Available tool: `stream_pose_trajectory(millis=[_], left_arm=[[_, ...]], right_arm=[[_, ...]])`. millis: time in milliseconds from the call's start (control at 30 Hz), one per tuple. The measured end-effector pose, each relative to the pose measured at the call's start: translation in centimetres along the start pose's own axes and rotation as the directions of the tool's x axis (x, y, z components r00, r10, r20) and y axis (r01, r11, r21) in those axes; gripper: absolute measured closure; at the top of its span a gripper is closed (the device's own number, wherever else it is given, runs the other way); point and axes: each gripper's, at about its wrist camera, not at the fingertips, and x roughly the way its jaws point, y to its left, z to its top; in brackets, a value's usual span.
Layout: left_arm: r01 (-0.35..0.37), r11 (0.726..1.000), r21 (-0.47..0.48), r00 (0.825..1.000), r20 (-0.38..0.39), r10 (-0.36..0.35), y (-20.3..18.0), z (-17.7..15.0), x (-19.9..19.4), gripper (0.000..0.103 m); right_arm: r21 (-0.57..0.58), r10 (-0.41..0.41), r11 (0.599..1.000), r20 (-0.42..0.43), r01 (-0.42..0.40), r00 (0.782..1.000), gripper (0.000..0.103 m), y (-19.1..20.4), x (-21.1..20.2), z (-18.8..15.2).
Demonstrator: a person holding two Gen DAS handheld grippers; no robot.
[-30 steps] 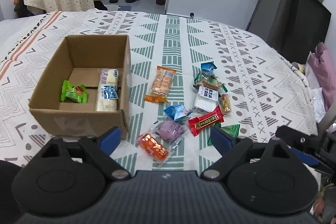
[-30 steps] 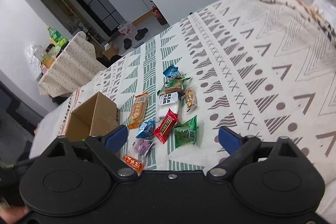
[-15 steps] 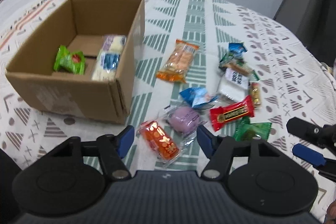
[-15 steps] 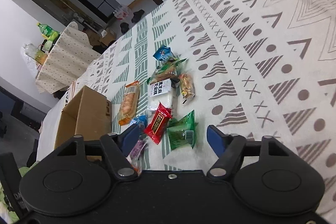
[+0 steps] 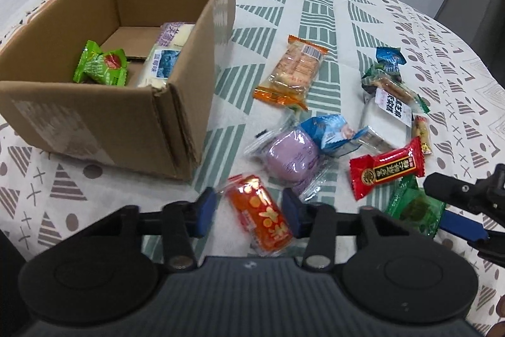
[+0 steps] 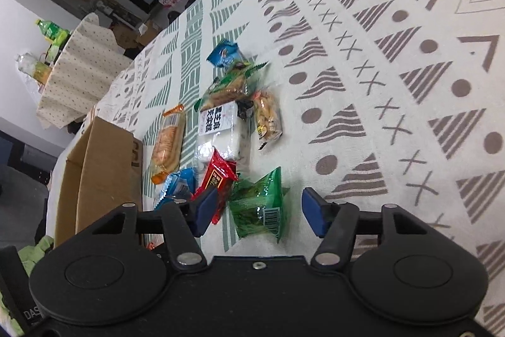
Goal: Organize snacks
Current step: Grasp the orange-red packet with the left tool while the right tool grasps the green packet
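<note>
While fingers (image 5: 208, 212) flank it, orange packet (image 5: 262, 218) between.

Cardboard box (image 5: 132, 122) open, holds green candy (image 5: 101, 67) and white pack (image 5: 164, 59). Loose beside it: orange packet (image 5: 262, 218), purple bun (image 5: 292, 158), red bar (image 5: 386, 168), green packet (image 6: 260, 207).

The left gripper (image 5: 249, 212) has dropped low and narrowed, its blue fingers now bracketing the orange packet (image 5: 260, 218) at lower centre. The right gripper (image 6: 258, 212) has likewise closed in around the green packet (image 6: 260, 207), jaws still apart.
</note>
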Motion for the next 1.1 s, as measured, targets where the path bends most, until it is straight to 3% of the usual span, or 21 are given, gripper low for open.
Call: stream_pose_trajectory(millis=[67,133,500,1100], left_arm=[[-0.020,0.999,0.034,1.000,0.001,0.020,-0.3,0.0,0.0,0.080],[-0.019,0.999,0.034,1.000,0.002,0.019,-0.3,0.0,-0.2,0.083],[0.038,0.998,0.044,0.998,0.042,-0.040,0.0,0.3,-3.3,0.084],[0.111,0.991,0.069,0.987,0.110,-0.119,2.7,2.2,-10.1,0.084]], right_arm=[[-0.005,-0.009,1.000,-0.007,0.009,1.000,0.049,0.1,0.4,0.0],[-0.004,-0.012,1.000,-0.013,0.012,1.000,0.056,0.0,0.6,-0.1],[-0.019,-0.016,1.000,0.002,0.016,1.000,0.068,0.2,-0.4,-0.9],[-0.036,0.023,0.999,0.153,-0.017,0.988,0.071,3.9,-8.2,-2.6]])
